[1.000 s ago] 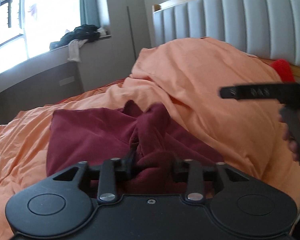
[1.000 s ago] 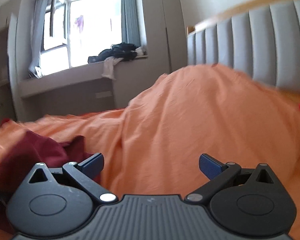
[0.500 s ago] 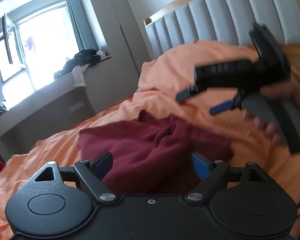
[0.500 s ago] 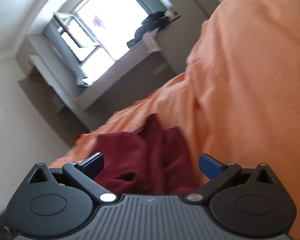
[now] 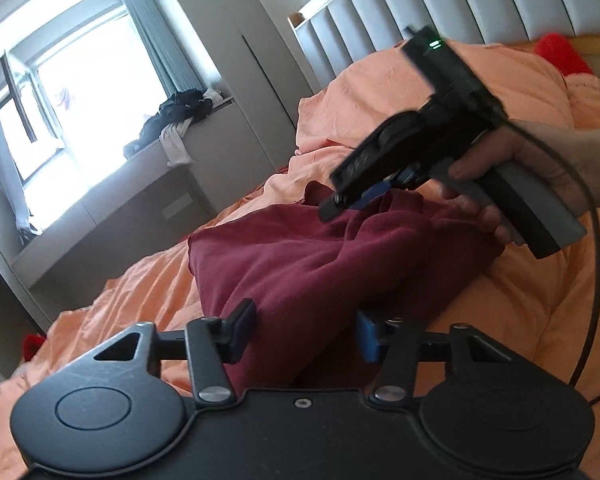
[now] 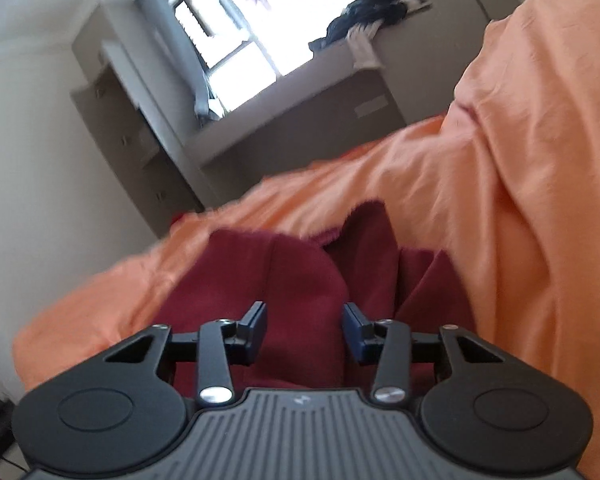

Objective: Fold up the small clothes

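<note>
A dark red garment [image 5: 308, 264] lies crumpled on the orange duvet [image 5: 480, 92]. My left gripper [image 5: 304, 330] is open, its jaws partly closed either side of the garment's near edge, with cloth between them. My right gripper [image 6: 305, 326] is also open with a narrow gap, low over the same garment [image 6: 284, 276]. In the left wrist view the right gripper [image 5: 360, 196] reaches down to the garment's far edge, held by a hand.
A grey padded headboard [image 5: 440, 0] stands behind the duvet. A window ledge [image 5: 172, 148] carries a heap of dark and white clothes [image 5: 180, 116]. A grey cabinet [image 6: 128, 136] stands left of the bed. A red cushion [image 5: 560, 54] lies by the headboard.
My left gripper let go of the bunched garment, opened wide, then narrowed around its near edge. My right gripper swung left and down onto the garment and narrowed its jaws.
</note>
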`<action>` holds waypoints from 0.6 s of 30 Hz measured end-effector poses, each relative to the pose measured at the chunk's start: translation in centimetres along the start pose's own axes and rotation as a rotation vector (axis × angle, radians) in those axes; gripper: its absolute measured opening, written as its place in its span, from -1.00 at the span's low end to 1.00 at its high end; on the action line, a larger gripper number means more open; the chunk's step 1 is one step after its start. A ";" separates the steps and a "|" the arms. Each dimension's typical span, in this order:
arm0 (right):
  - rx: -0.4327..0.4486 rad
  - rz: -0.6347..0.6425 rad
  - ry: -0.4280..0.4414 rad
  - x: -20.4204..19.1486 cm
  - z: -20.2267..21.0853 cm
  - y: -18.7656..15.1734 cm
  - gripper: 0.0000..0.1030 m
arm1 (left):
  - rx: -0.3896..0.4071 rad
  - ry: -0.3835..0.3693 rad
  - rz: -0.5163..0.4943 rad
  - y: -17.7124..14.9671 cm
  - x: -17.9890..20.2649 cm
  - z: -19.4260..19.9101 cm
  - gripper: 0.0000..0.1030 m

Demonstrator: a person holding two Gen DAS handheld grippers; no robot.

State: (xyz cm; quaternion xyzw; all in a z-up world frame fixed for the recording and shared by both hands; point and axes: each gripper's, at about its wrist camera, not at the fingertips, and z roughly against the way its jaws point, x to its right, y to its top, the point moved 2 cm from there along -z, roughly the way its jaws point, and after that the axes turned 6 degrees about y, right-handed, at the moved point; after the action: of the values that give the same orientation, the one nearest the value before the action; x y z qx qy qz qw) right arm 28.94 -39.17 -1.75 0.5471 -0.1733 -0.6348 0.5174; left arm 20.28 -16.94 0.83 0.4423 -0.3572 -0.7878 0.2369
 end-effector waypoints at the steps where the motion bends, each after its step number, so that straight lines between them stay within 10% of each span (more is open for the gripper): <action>1: -0.007 -0.002 -0.007 0.1 -0.1 -0.2 -0.09 | 0.002 0.005 -0.012 -0.1 0.1 0.0 -0.05; 7: 0.029 -0.005 0.008 -0.2 0.7 -0.5 -0.80 | 0.016 0.031 -0.029 -0.6 0.5 0.1 -0.31; 18: 0.219 0.028 -0.038 0.0 6.0 1.7 -0.88 | 0.018 -0.066 0.077 1.6 1.3 -0.7 -0.56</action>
State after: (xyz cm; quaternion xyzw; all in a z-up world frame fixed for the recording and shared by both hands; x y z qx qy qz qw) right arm 24.51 -41.89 1.60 0.5857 -0.2589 -0.6151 0.4600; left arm 20.37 -19.10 1.16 0.4042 -0.3886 -0.7890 0.2512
